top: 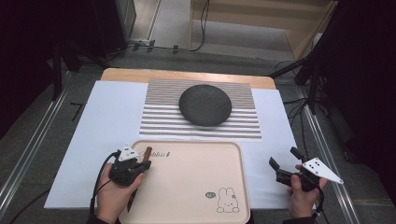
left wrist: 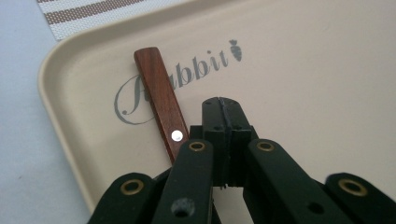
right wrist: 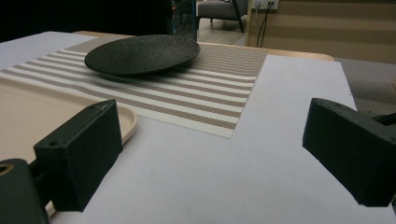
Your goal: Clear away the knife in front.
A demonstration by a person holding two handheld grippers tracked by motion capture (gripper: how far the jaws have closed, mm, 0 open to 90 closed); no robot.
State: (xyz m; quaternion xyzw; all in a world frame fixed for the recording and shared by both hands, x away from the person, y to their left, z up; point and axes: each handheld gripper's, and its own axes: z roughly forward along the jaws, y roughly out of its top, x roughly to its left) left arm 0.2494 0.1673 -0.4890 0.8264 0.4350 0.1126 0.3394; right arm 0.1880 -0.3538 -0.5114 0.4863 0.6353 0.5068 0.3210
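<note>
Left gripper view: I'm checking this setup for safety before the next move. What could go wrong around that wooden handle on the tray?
1. The left gripper looks shut just beside the wooden handle, not on it; it may have to reopen to take the handle.
2. The handle lies near the tray rim, so a nudge could push it against or over the rim.
3. Its far end is hidden under the gripper, possibly a blade.

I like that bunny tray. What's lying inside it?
A brown wooden handle lies in the tray, across the word "Rabbit", beside the left gripper. Its other end is hidden under the gripper, so I can't tell what tool it is.
</note>
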